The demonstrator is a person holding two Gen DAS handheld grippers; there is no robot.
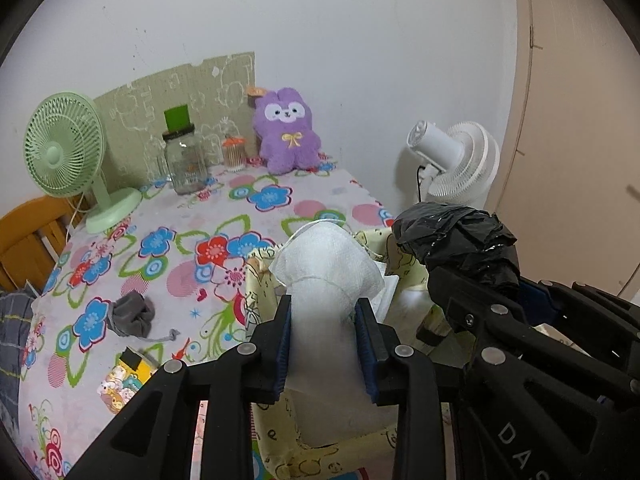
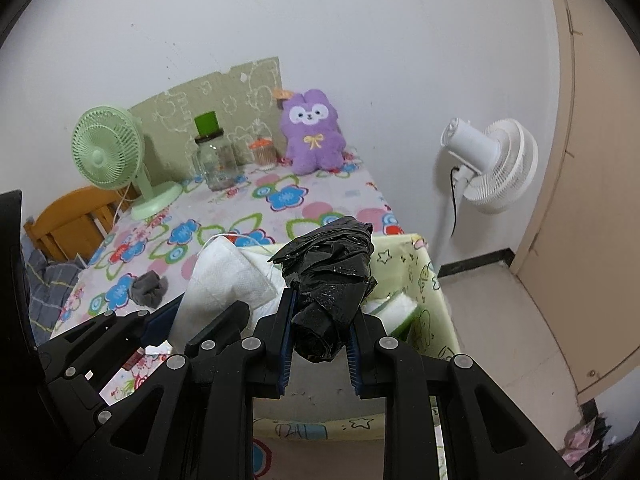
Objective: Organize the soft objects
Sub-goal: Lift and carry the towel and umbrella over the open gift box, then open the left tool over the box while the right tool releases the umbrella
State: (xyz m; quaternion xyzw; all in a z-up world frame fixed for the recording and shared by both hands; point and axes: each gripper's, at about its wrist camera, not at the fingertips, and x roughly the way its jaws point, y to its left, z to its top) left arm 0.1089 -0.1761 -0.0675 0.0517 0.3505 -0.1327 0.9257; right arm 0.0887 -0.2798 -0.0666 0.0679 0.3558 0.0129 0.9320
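My left gripper [image 1: 323,312] is shut on a white face mask [image 1: 326,268] and holds it over the yellow fabric bin [image 1: 260,280]. My right gripper [image 2: 322,312] is shut on a crumpled black plastic bag [image 2: 330,264], held above the same bin [image 2: 424,280]. The bag also shows in the left wrist view [image 1: 456,236], and the mask in the right wrist view [image 2: 224,280]. A grey drawstring pouch [image 1: 130,314] lies on the flowered tablecloth [image 1: 192,216] to the left. A purple plush bunny [image 1: 286,130] sits against the wall.
A green desk fan [image 1: 66,152], a glass jar [image 1: 185,160] and a small orange-lidded container [image 1: 234,154] stand at the table's back. A white standing fan [image 2: 488,164] is on the floor to the right. A wooden chair [image 1: 28,232] is left. A cartoon card [image 1: 124,380] lies near the front edge.
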